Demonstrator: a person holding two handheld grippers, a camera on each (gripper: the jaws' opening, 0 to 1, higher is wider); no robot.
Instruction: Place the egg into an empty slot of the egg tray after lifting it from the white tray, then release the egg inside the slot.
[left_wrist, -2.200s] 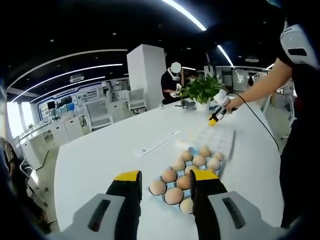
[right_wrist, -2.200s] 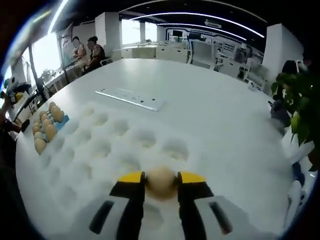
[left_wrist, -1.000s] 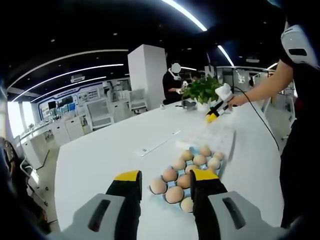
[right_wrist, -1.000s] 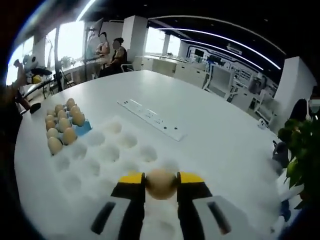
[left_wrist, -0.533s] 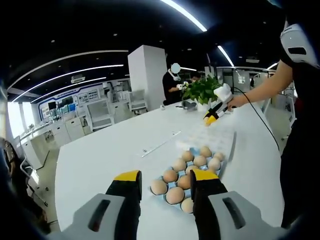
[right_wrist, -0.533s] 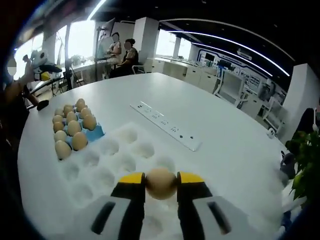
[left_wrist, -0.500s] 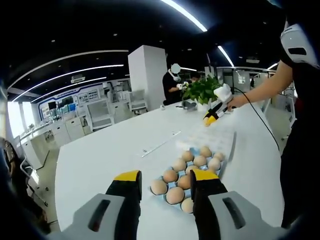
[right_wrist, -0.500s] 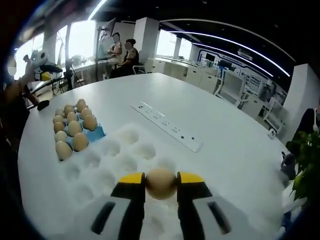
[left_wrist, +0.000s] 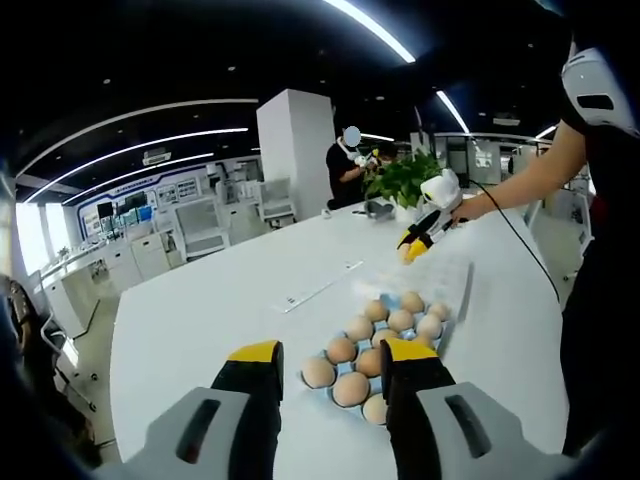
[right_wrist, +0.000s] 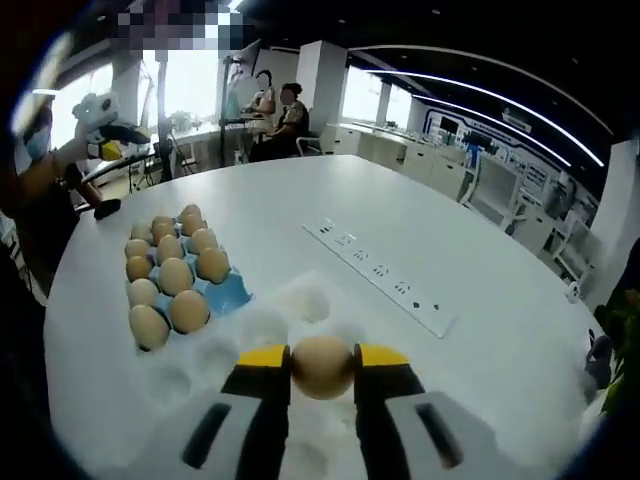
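Right gripper view has the right gripper (right_wrist: 322, 368) with its yellow-tipped black fingers (right_wrist: 262, 362) pinching a smooth tan egg (right_wrist: 322, 366) on both sides, carried in the air above the moulded white foam tray (right_wrist: 300, 300) with its rows of hollow cups. I'd say it is held that high so it clears the cups on the way over to the blue egg tray (right_wrist: 228, 293), which sits on the round white bench (right_wrist: 500, 330) just beside the white tray; most of its slots hold brown eggs, and bare blue shows at the near corner, likely the free slot. A long white power strip (right_wrist: 380, 275) lies further off on the bench. From the left gripper view, the left gripper (left_wrist: 330, 375) hangs low over the bench with its fingers (left_wrist: 255, 360) spread apart and nothing between them, just short of the blue tray (left_wrist: 385, 300), probably waiting out of the way; further across, the right gripper (left_wrist: 415, 240) is held out over the white tray (left_wrist: 445, 275) by a person's outstretched hand (left_wrist: 470, 207). A leafy green plant (left_wrist: 400, 180) stands beyond. No readable brand, label or writing shows up on the trays or the fingers.
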